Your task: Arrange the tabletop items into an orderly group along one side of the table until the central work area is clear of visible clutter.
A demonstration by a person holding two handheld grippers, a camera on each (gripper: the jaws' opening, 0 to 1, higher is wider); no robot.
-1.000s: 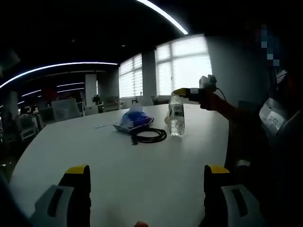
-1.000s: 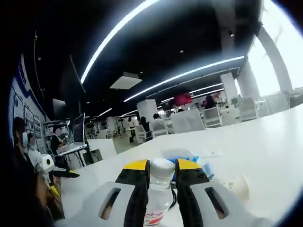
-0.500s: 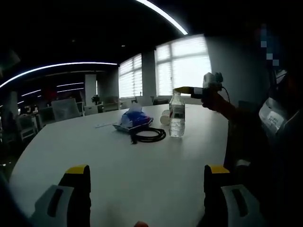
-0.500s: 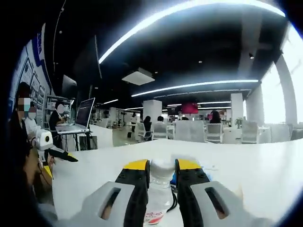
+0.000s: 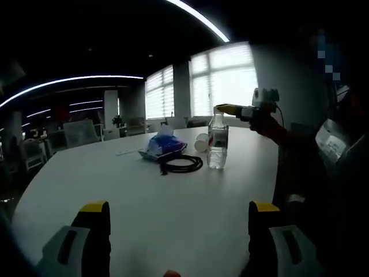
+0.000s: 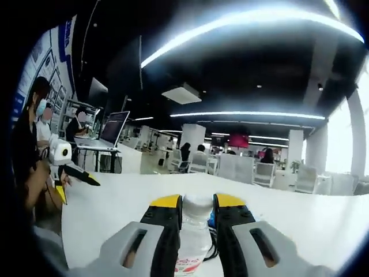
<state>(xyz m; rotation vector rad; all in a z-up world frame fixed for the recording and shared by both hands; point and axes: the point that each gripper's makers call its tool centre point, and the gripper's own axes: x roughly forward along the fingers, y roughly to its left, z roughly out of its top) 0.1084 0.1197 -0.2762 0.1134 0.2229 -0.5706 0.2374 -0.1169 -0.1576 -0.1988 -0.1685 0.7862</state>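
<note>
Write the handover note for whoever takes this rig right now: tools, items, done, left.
Right tool: shut on the water bottle, which stands upright on the white table.
Left tool: open, holding nothing, low over the near part of the table.
Items: a blue packet, a black cable coil and a paper cup on its side sit close together by the bottle, at the far side of the table.
Done: nothing that can be confirmed.
Left: let go of the bottle beside the others and tidy the group.
</note>
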